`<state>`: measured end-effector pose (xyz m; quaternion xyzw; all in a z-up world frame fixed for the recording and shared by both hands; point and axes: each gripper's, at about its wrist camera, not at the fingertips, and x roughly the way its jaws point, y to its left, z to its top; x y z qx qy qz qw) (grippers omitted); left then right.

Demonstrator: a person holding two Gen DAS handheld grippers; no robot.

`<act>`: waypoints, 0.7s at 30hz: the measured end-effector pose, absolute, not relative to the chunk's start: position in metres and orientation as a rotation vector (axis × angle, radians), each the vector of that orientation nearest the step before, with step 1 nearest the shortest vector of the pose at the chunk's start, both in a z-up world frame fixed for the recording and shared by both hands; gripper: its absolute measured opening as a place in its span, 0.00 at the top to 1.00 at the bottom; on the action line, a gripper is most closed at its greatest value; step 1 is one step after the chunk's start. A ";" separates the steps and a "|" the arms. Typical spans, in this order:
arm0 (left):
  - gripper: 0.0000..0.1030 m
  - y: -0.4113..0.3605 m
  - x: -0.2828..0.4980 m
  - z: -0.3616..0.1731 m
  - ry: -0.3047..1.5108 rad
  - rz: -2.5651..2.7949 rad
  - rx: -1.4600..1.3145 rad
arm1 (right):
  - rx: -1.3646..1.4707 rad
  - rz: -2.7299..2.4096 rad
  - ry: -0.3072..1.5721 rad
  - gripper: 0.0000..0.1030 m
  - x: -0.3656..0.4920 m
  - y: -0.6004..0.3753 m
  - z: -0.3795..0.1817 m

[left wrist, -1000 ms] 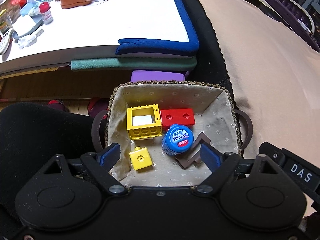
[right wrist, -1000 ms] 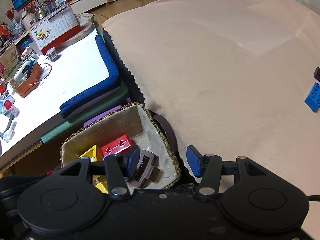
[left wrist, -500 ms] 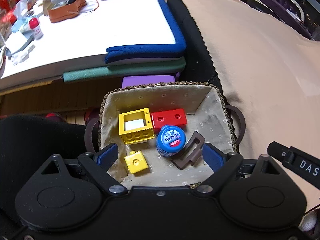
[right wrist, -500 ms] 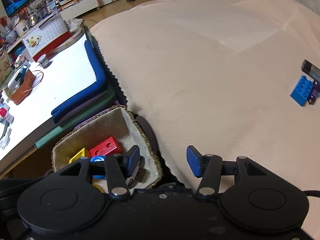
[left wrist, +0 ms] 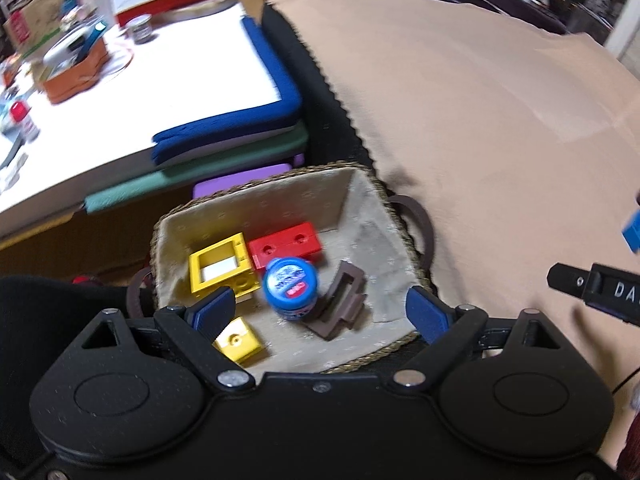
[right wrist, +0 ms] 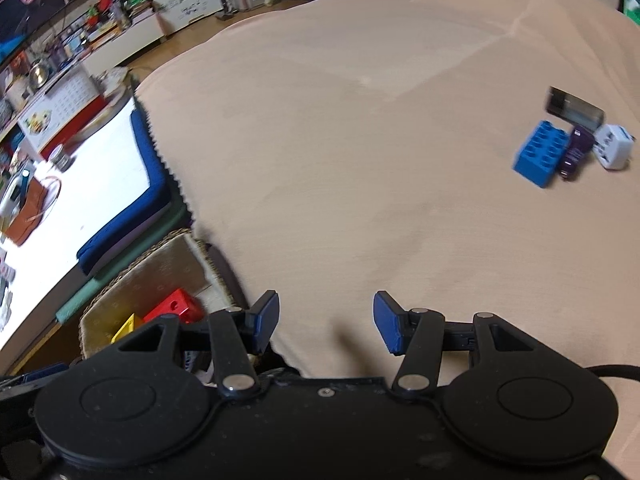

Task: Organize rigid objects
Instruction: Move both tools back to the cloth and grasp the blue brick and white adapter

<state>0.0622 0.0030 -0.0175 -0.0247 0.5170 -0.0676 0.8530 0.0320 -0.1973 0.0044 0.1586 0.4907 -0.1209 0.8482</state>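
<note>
A wicker basket (left wrist: 372, 216) with cloth lining holds a yellow frame brick (left wrist: 220, 266), a red brick (left wrist: 286, 244), a small yellow brick (left wrist: 238, 344), a blue-capped jar (left wrist: 290, 286) and a brown clip (left wrist: 338, 306). My left gripper (left wrist: 318, 314) is open and empty, just above the basket's near side. My right gripper (right wrist: 326, 322) is open and empty over the beige bedspread (right wrist: 360, 140). Far right on the bedspread lie a blue brick (right wrist: 540, 152), a purple item (right wrist: 574, 152), a white adapter (right wrist: 612, 146) and a dark flat item (right wrist: 574, 108).
A white low table (left wrist: 120, 92) with clutter stands at the left, with blue (left wrist: 256, 120) and green (left wrist: 208, 172) cushions at its edge. The basket (right wrist: 132, 280) shows at the lower left of the right wrist view. The right gripper's body (left wrist: 600, 290) shows in the left wrist view.
Both grippers have swung to the right. The basket has slid left in the right wrist view, and the items on the bedspread have come fully into view. Both grippers stay open.
</note>
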 end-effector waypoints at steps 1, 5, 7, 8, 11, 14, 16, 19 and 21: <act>0.14 -0.001 0.062 -0.017 1.087 -0.158 -0.043 | 0.342 -0.261 1.031 0.49 0.030 -0.203 0.004; 0.14 -0.015 0.057 -0.017 1.073 -0.186 0.008 | 0.380 -0.294 1.014 0.49 0.018 -0.229 0.003; 0.14 -0.021 0.055 -0.017 1.071 -0.203 0.027 | 0.397 -0.313 1.005 0.49 0.011 -0.242 0.002; 0.14 -0.023 0.054 -0.017 1.072 -0.212 0.033 | 0.407 -0.320 1.000 0.49 0.008 -0.248 0.002; 0.14 -0.030 0.052 -0.019 1.081 -0.237 0.046 | 0.444 -0.345 0.981 0.49 -0.005 -0.271 0.002; 0.14 -0.036 0.048 -0.018 1.086 -0.260 0.051 | 0.460 -0.391 0.956 0.49 -0.020 -0.294 0.002; 0.14 -0.042 0.045 -0.017 1.084 -0.281 0.060 | 0.467 -0.428 0.933 0.48 -0.032 -0.309 0.002; 0.14 -0.057 0.041 -0.015 1.076 -0.318 0.090 | 0.475 -0.490 0.893 0.46 -0.057 -0.335 0.002; 0.13 -0.072 0.038 -0.014 1.071 -0.346 0.122 | 0.470 -0.539 0.867 0.46 -0.075 -0.350 0.001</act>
